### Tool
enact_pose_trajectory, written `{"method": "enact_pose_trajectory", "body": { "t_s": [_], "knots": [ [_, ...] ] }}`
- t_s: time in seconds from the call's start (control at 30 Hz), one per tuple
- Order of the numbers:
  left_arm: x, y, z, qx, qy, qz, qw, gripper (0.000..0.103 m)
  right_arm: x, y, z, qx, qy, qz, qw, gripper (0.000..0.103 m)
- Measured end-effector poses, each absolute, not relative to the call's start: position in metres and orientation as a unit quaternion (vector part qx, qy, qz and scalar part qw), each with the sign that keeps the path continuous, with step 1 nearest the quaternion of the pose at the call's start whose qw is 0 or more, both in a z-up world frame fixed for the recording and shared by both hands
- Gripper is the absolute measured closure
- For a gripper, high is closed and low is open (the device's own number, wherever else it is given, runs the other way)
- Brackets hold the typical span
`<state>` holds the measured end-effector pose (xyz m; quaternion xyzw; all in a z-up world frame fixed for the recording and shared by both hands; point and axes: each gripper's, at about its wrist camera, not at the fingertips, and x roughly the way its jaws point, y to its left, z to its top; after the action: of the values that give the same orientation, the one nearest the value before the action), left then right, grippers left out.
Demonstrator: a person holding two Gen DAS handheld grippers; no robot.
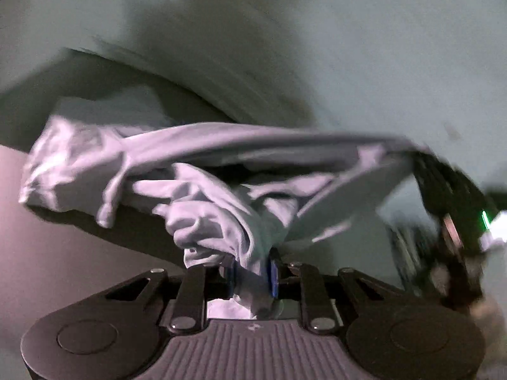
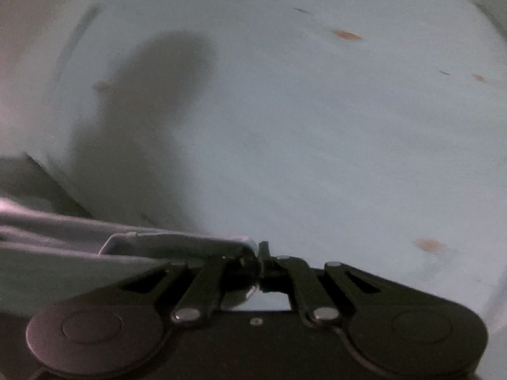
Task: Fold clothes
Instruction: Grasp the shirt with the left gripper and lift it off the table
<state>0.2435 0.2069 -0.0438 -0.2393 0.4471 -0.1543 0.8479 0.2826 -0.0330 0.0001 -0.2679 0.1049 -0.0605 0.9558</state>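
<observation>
- Two grippers are being clamped on one pale garment [image 1: 177, 158], which is being held stretched in the air.
- Bunched cloth is being pinched by the left gripper [image 1: 253, 275].
- An edge is being pinched by the shut right gripper [image 2: 258, 261].

A pale blue-green wall [image 2: 317, 126] fills most of the right wrist view, smooth and softly blurred. A few small orange-brown marks [image 2: 347, 35] dot it, 1 near the top, 1 at the right edge and 1 low on the right. A broad dark shadow [image 2: 152, 110] lies across its left half. At the upper left, a lighter strip [image 2: 41, 31] meets it along a straight edge. In the left wrist view the same pale wall [image 1: 348, 47] spans the top, with a dark shadow [image 1: 206, 72] curving below it. A pinkish-white flat surface [image 1: 38, 269] shows at lower left.
</observation>
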Motion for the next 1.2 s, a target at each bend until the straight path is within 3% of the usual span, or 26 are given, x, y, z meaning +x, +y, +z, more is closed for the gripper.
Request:
{"method": "enact_pose_trajectory", "body": {
  "t_s": [0.1,0.17,0.23,0.27,0.37,0.4,0.63,0.8,0.9,0.97,1.07,1.2],
  "knots": [
    [0.227,0.133,-0.052,-0.183,0.503,-0.226,0.814,0.076,0.250,-0.111,-0.006,-0.242,0.159,-0.139,0.947,0.092],
    [0.217,0.104,-0.057,-0.150,0.529,-0.240,0.800,0.073,0.240,-0.154,-0.025,-0.226,0.251,-0.165,0.927,0.068],
    [0.211,0.100,-0.059,-0.165,0.534,-0.231,0.796,0.071,0.231,-0.189,-0.051,-0.228,0.352,-0.144,0.896,0.055],
    [0.210,0.104,-0.058,-0.180,0.531,-0.221,0.798,0.063,0.222,-0.197,-0.063,-0.236,0.379,-0.122,0.886,0.050],
    [0.207,0.120,-0.054,-0.211,0.513,-0.174,0.814,0.037,0.191,-0.192,-0.085,-0.284,0.403,-0.080,0.866,0.046],
    [0.210,0.124,-0.055,-0.213,0.508,-0.151,0.821,0.034,0.184,-0.185,-0.086,-0.290,0.399,-0.065,0.868,0.044],
    [0.235,0.172,-0.060,-0.204,0.500,-0.043,0.841,0.028,0.200,-0.077,-0.087,-0.288,0.352,0.087,0.886,0.037],
    [0.242,0.221,-0.072,-0.225,0.493,-0.025,0.840,0.026,0.209,0.016,-0.111,-0.368,0.331,0.193,0.847,0.028],
    [0.241,0.255,-0.077,-0.243,0.489,-0.012,0.838,0.024,0.230,0.039,-0.134,-0.436,0.359,0.165,0.809,0.028],
    [0.246,0.277,-0.086,-0.252,0.492,0.003,0.833,0.024,0.245,0.031,-0.137,-0.424,0.397,0.127,0.804,0.028],
    [0.256,0.306,-0.103,-0.248,0.499,0.023,0.830,0.024,0.260,-0.012,-0.144,-0.389,0.485,0.043,0.782,0.028],
    [0.283,0.333,-0.130,-0.213,0.520,0.035,0.826,0.024,0.259,-0.075,-0.159,-0.466,0.568,-0.071,0.675,0.030]
  ]
}}
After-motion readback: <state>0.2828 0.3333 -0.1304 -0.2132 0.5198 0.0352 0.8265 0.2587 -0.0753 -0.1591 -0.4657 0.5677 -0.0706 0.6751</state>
